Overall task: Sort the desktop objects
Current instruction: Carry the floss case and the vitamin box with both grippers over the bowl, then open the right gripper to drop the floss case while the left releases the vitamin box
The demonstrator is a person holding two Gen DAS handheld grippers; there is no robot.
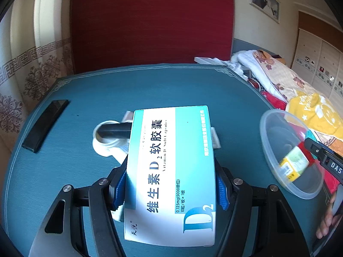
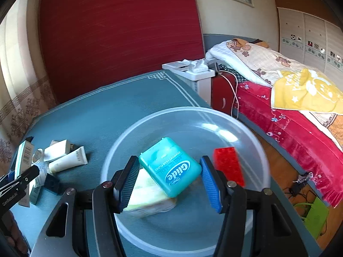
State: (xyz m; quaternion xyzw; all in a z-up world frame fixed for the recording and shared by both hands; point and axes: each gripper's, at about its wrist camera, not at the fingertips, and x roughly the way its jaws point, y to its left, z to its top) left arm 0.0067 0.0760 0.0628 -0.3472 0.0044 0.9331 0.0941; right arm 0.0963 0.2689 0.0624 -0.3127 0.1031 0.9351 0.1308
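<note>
Two items already lie in the bowl (image 2: 128, 128), the right gripper (image 2: 170, 176) clasps floss (image 2: 171, 167) above it, the left gripper (image 1: 171, 184) clasps a box (image 1: 171, 171), and tubes (image 2: 68, 158) wait beside the bowl.

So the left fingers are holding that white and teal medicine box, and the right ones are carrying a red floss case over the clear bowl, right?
Nearly. The floss case between the right fingers is teal, not red; the red thing is a block lying in the clear bowl beside it, as the right wrist view shows. The left fingers do hold the white and teal medicine box.
</note>
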